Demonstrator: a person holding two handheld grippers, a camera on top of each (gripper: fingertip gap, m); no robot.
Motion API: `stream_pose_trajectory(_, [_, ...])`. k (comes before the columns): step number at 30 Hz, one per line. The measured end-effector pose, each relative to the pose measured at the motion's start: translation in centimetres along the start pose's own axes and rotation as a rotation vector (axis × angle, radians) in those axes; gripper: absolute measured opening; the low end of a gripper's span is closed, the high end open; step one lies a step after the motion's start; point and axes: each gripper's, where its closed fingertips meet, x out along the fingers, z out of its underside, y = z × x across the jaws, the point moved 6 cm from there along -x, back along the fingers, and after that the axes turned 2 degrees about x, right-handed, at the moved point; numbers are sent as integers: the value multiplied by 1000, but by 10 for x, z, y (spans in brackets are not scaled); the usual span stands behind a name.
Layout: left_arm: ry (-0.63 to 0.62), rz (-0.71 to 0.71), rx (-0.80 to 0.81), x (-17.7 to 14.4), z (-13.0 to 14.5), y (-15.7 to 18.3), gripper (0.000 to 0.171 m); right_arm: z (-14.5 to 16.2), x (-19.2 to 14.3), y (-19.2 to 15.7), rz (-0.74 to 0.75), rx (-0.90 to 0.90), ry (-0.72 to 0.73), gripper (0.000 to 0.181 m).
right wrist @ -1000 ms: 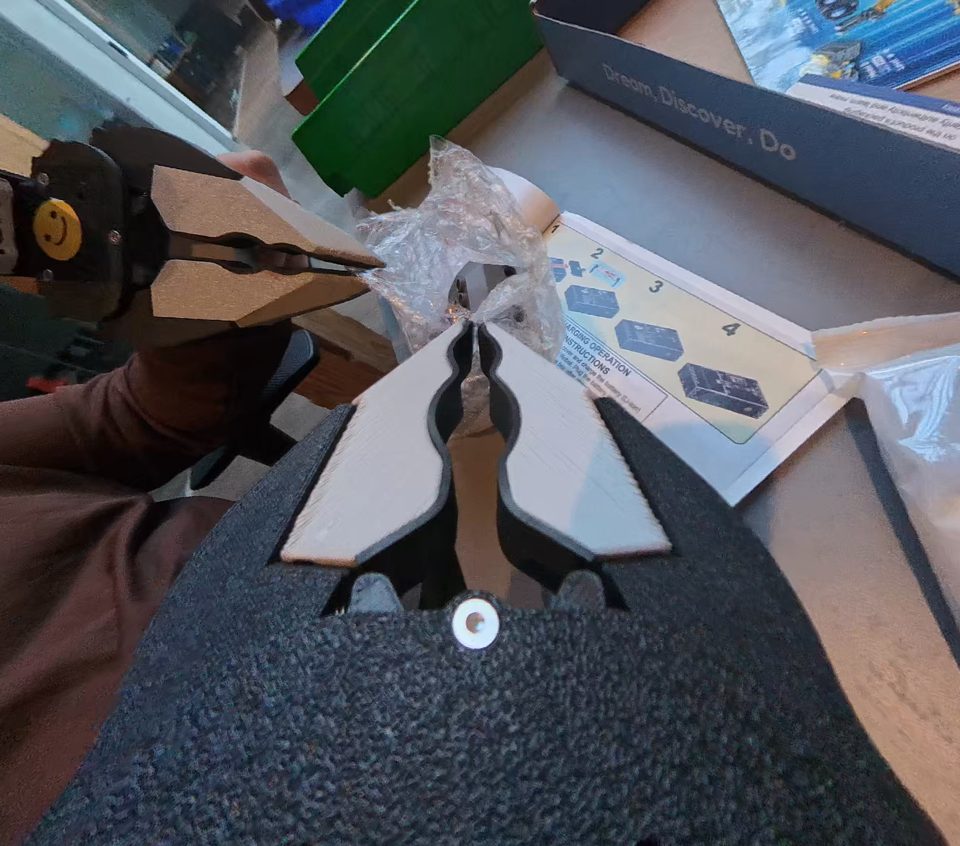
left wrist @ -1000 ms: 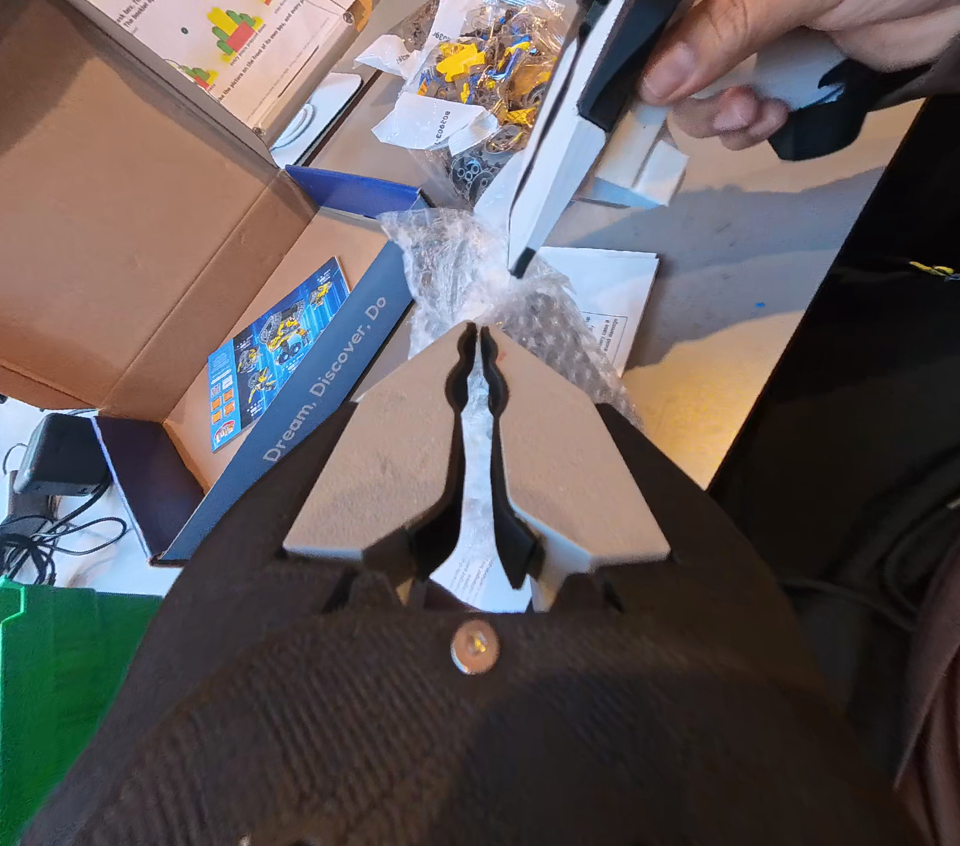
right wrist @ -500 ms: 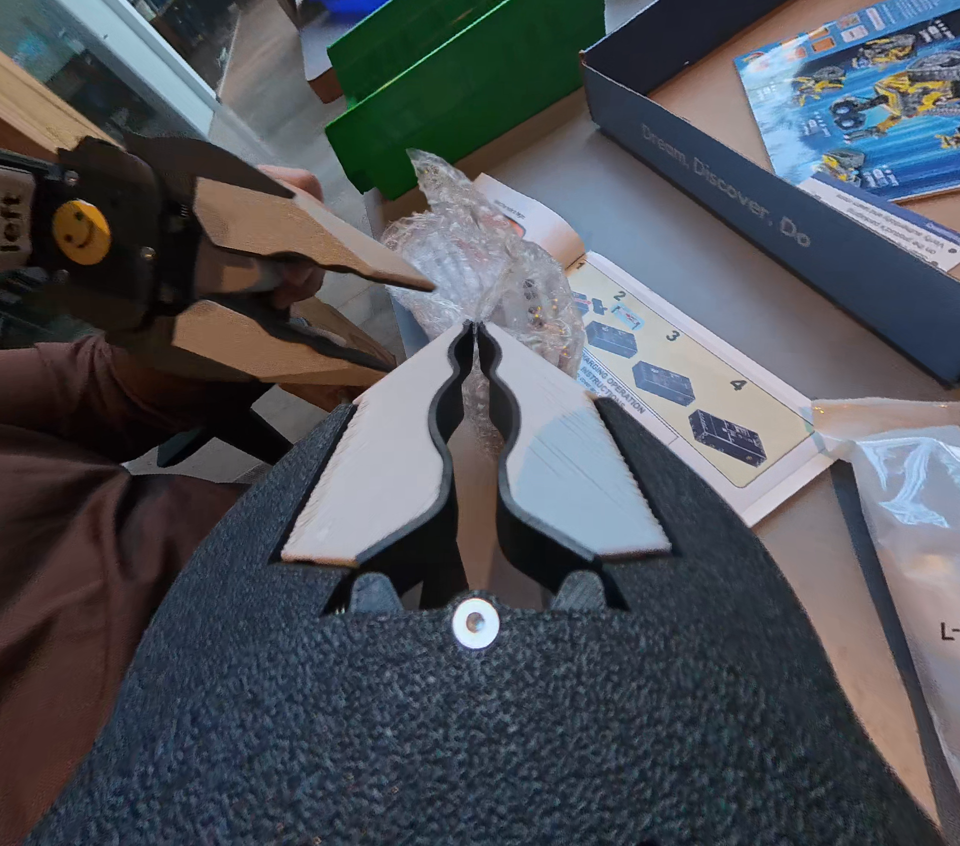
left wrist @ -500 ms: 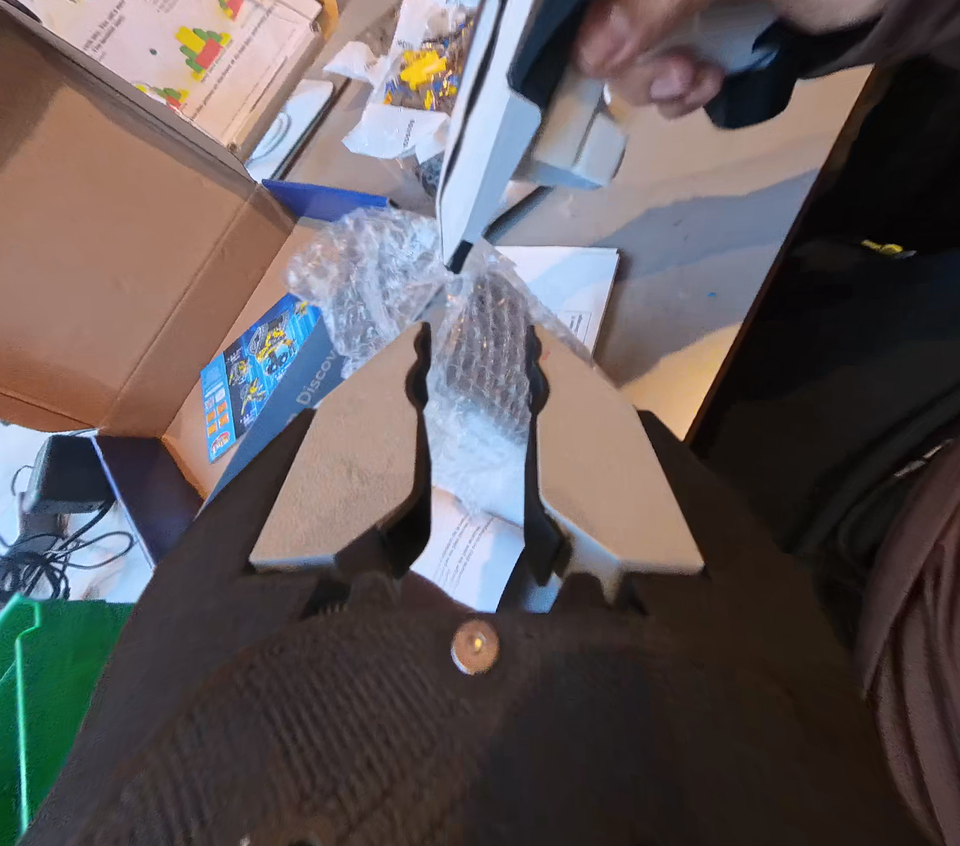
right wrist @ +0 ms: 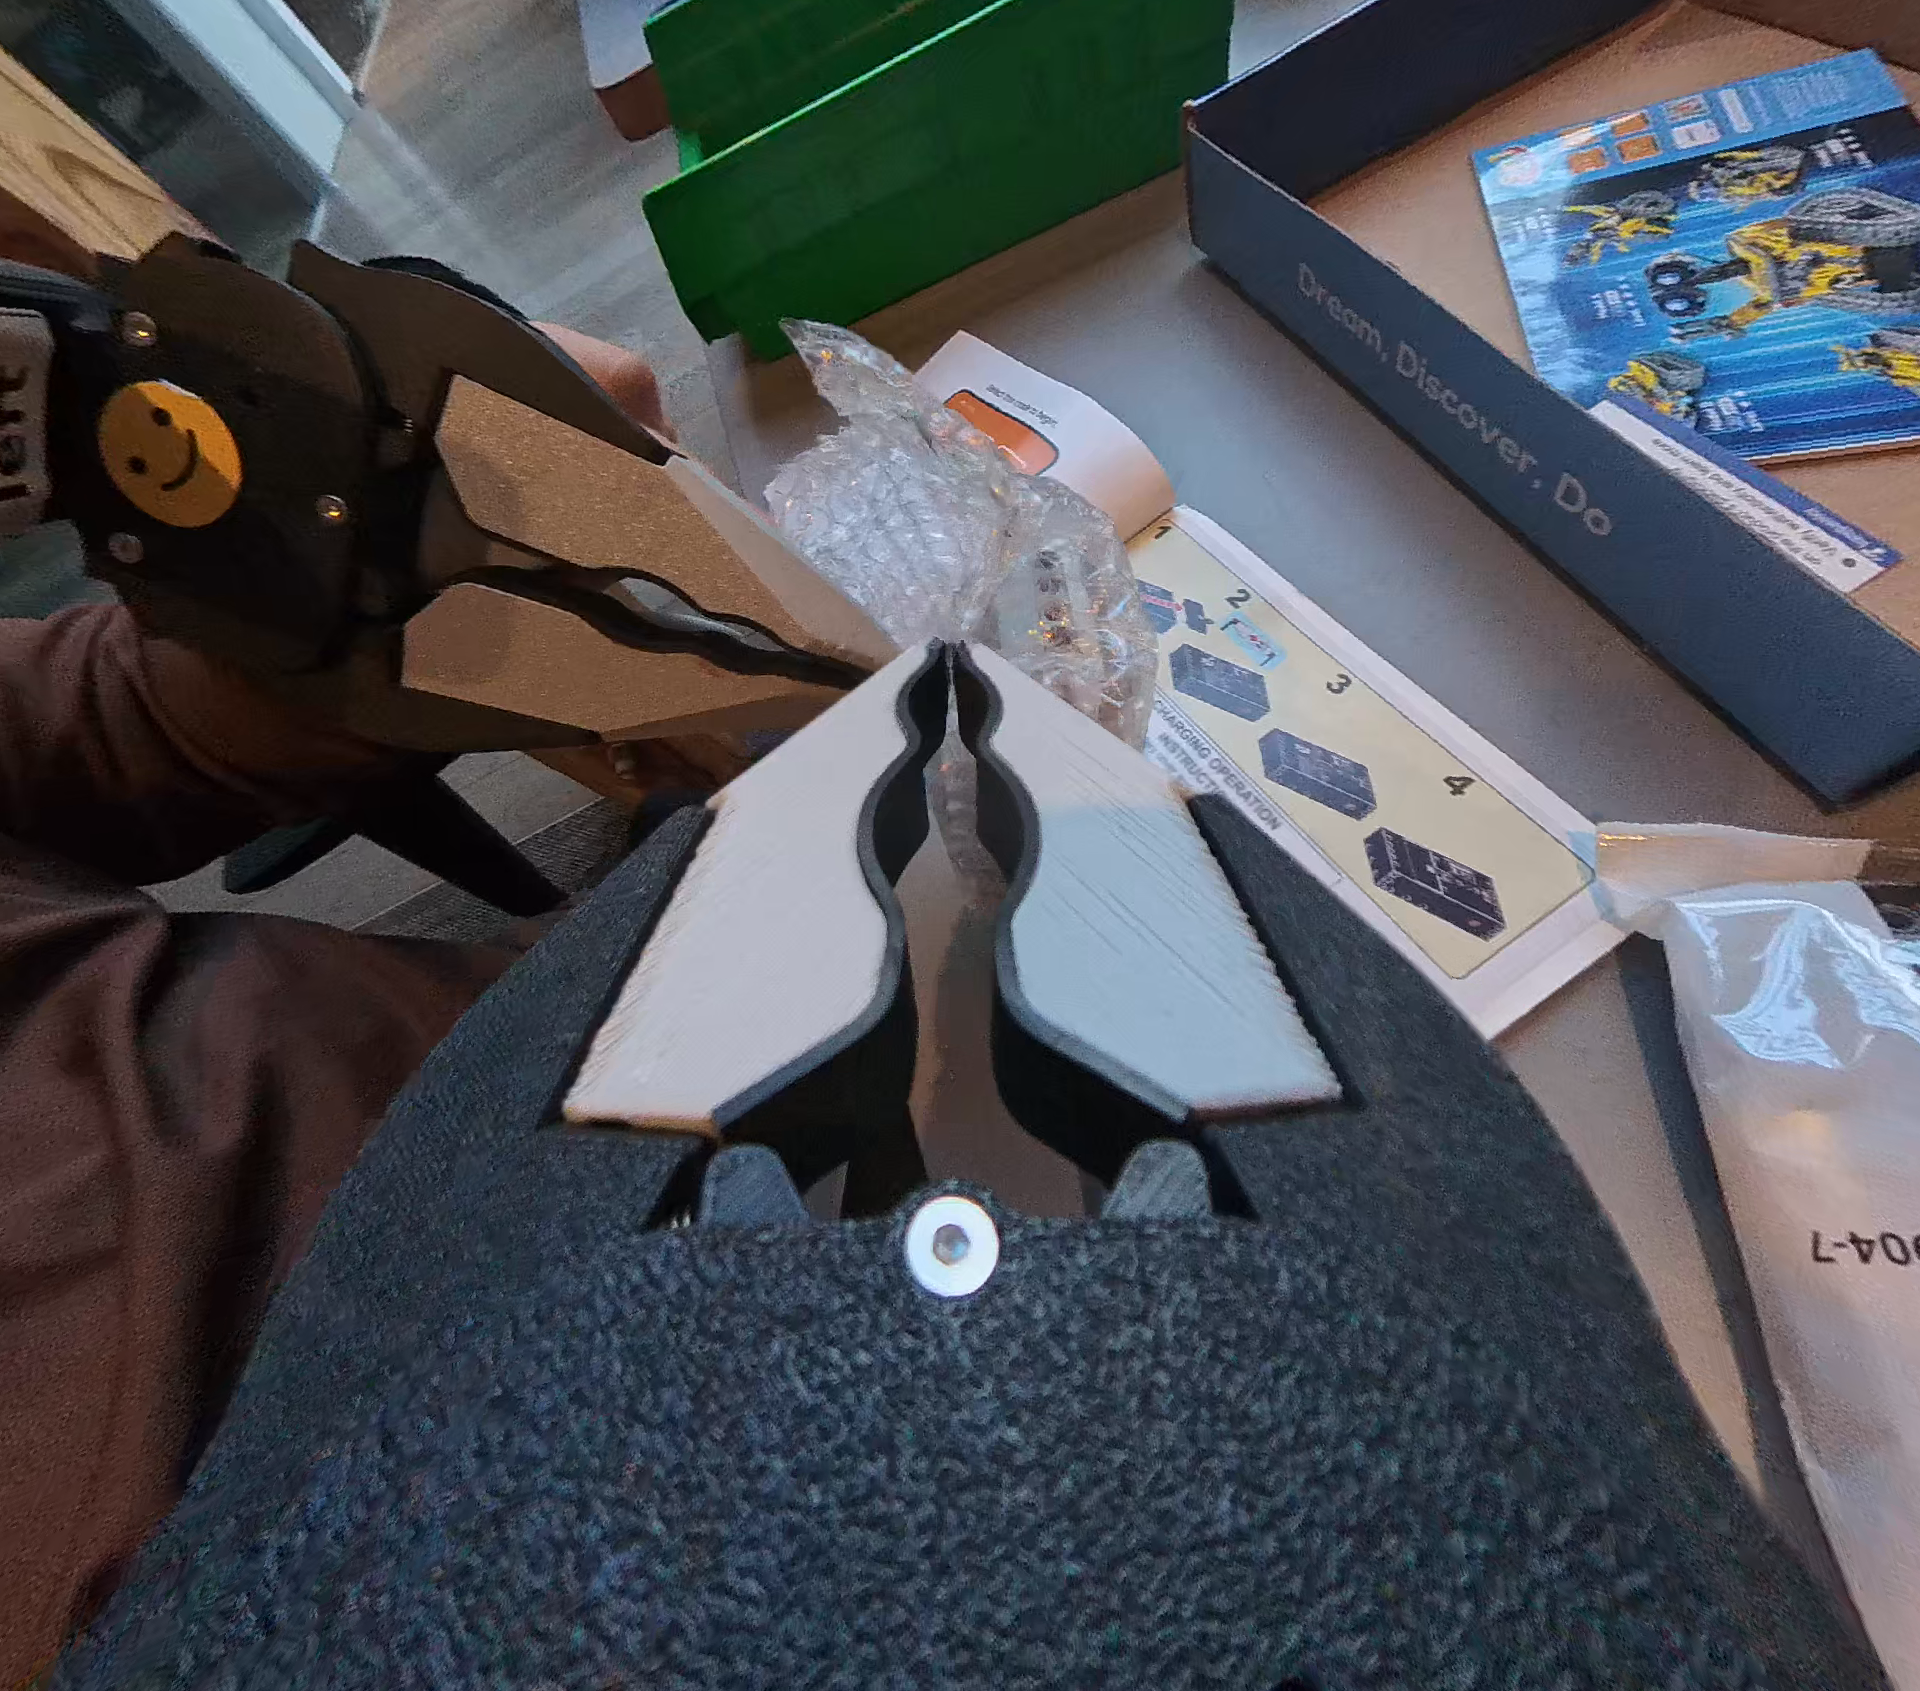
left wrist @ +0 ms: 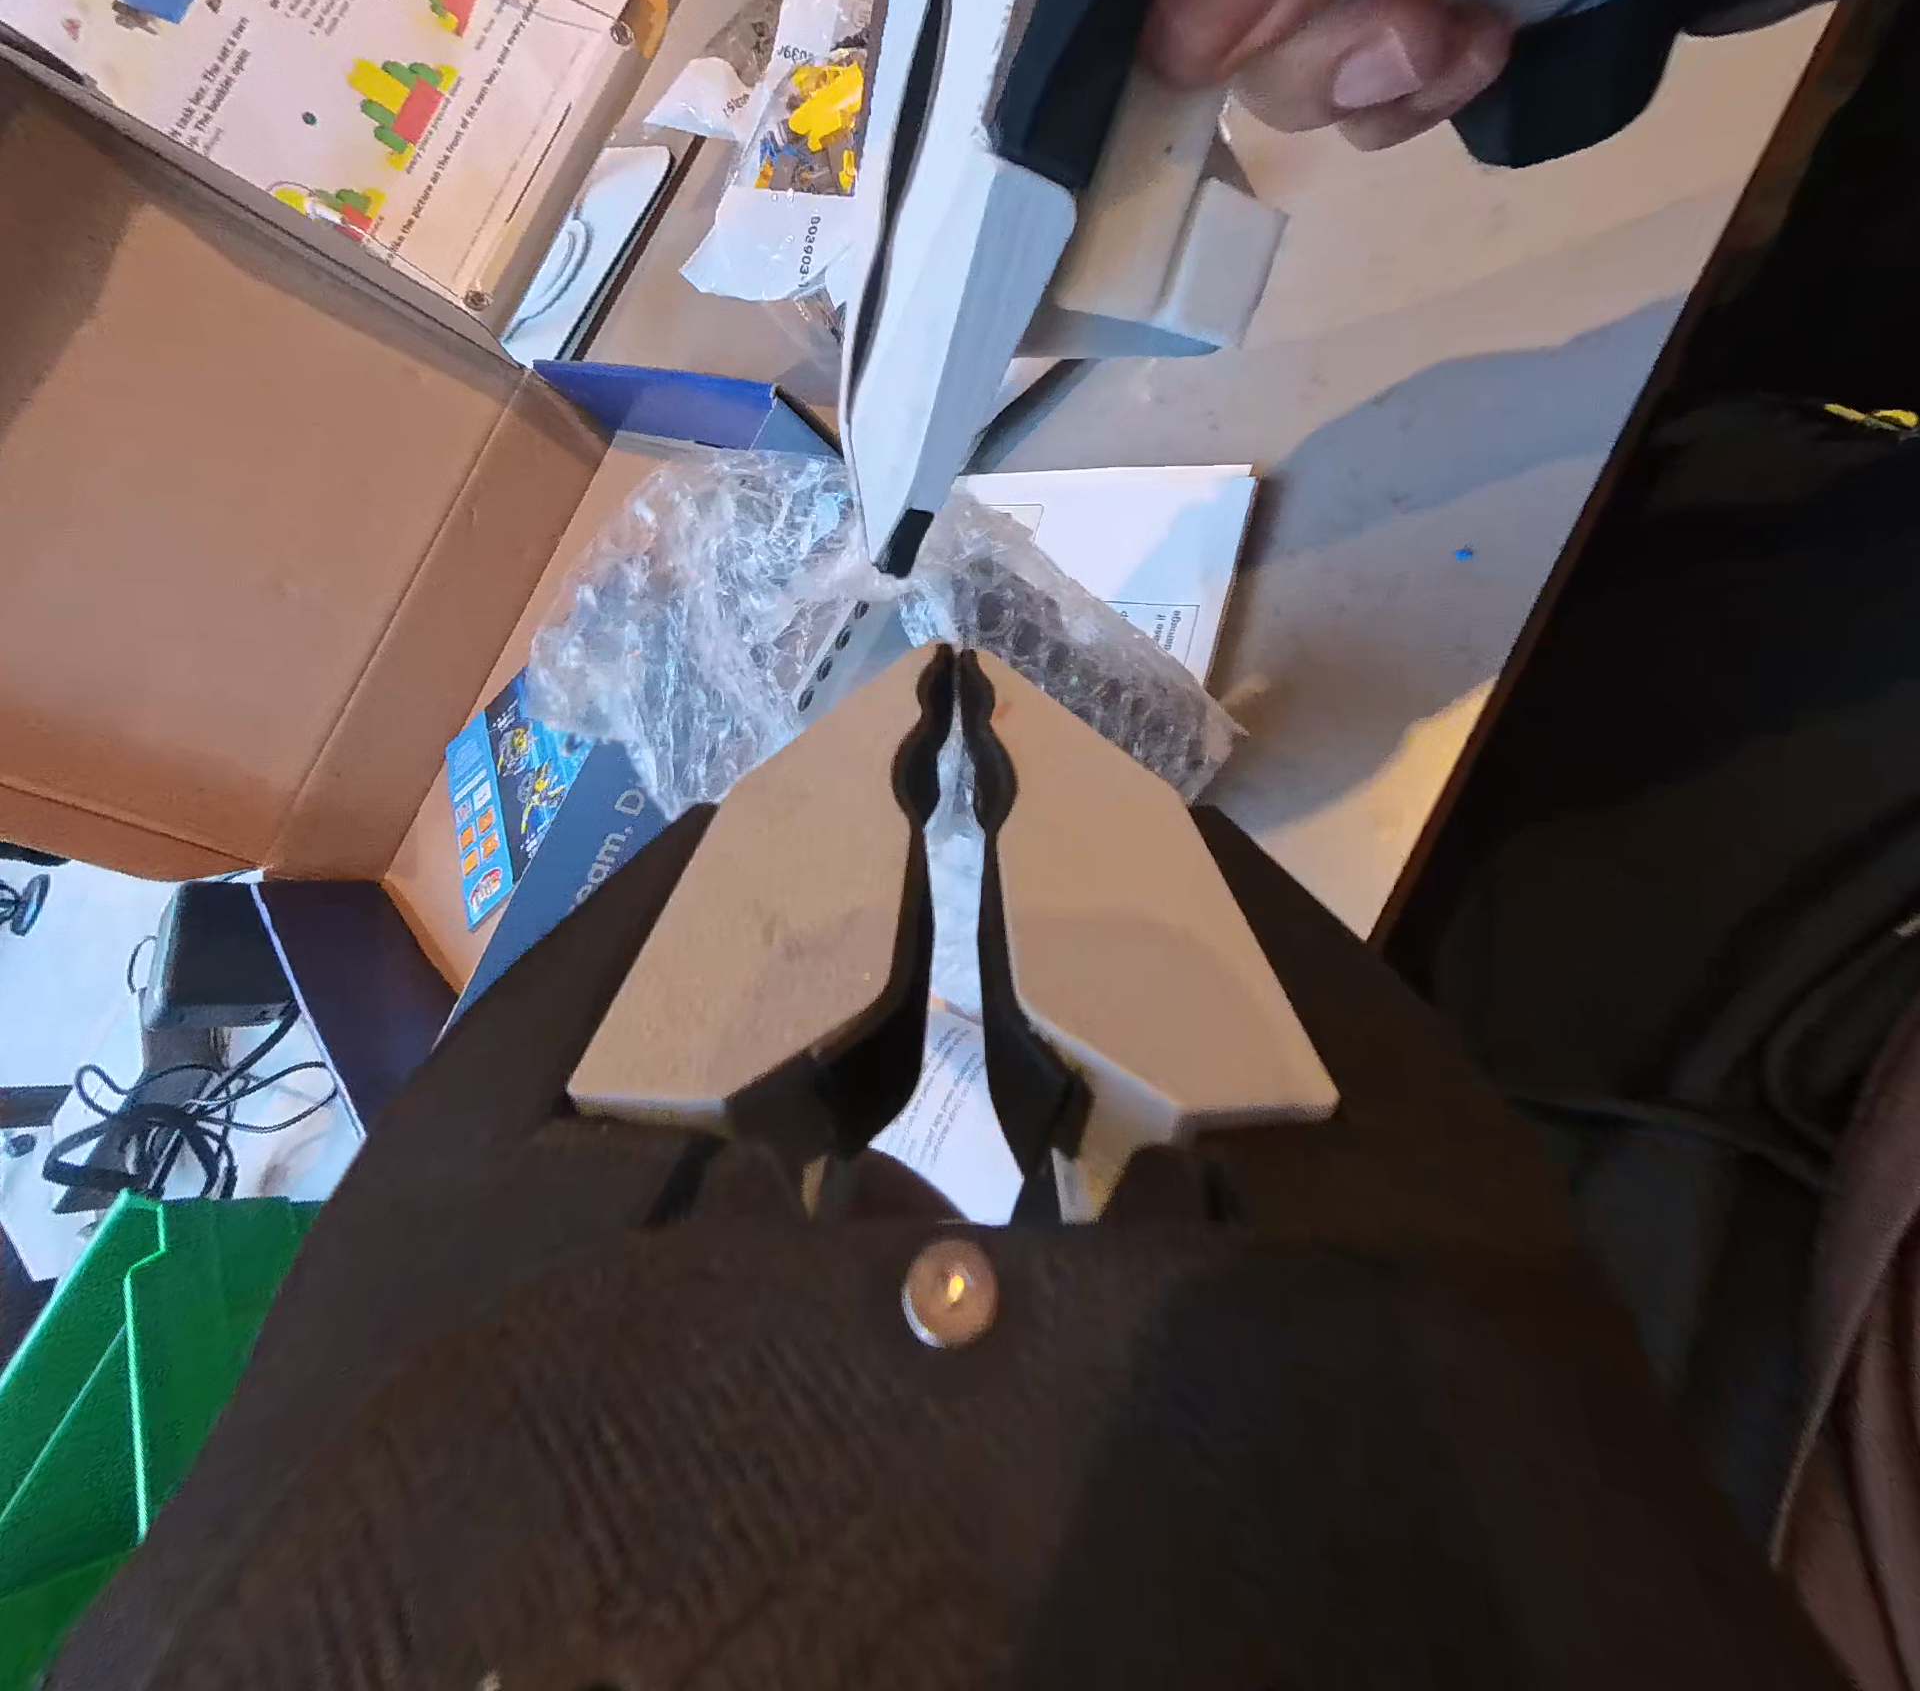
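Note:
A crumpled bubble-wrap bundle [left wrist: 717,602] with a grey and dark part inside is held just above the grey table [left wrist: 1382,436]. My left gripper [left wrist: 954,667] is shut on a fold of the wrap at its near side. My right gripper [left wrist: 900,545] comes in from above and is shut on the wrap close to the left tips. In the right wrist view my right gripper [right wrist: 948,654] pinches the bubble wrap [right wrist: 904,509]. There the left gripper [right wrist: 868,665] meets it from the left, tips almost touching.
An open cardboard box [left wrist: 260,498] with blue sides [right wrist: 1455,436] holds a blue booklet [right wrist: 1725,259]. A folded instruction sheet [right wrist: 1351,768] lies under the wrap. A green bin [right wrist: 935,114], a bag of yellow and blue parts [left wrist: 810,135], a clear bag [right wrist: 1818,1070] and a black adapter with cables [left wrist: 197,997] lie around. The grippers are tip to tip, or close to it.
My left gripper opened half a second ago, then shut again on the bubble wrap. My right gripper stayed shut on the wrap and came closer to the left tips.

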Motion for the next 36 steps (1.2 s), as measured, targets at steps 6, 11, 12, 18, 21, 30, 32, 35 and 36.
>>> stream_pose_trajectory(6, [1, 3, -18, 1, 1, -1, 0, 1, 1, 6, 85, -39, -21, 0])
stream_pose_trajectory(11, [20, 38, -6, -1, -4, 5, 0, -4, -31, 45, 431, -160, 13, 0])
stream_pose_trajectory(12, [25, 40, -5, -2, -5, 5, 0, -6, -36, 45, 349, -97, 62, 0])
stream_pose_trajectory(18, [64, 24, 1, -3, -6, 2, 0, -14, -49, 35, 200, -52, 130, 0])
stream_pose_trajectory(21, [132, 64, -17, -11, -12, 2, 13, -18, -49, 23, 164, -129, 99, 1])
stream_pose_trajectory(30, [155, 154, -134, -52, 11, -33, 70, -15, -52, 2, 73, -306, 29, 1])
stream_pose_trajectory(32, [77, 161, -131, -37, 32, -36, 73, -14, -54, -4, 42, -336, 24, 1])
stream_pose_trajectory(35, [25, 246, -186, -10, 52, -29, 71, -16, -57, -8, 42, -349, 26, 1])
stream_pose_trajectory(36, [8, 292, -189, -3, 55, -22, 70, -17, -58, -10, 39, -353, 36, 1])
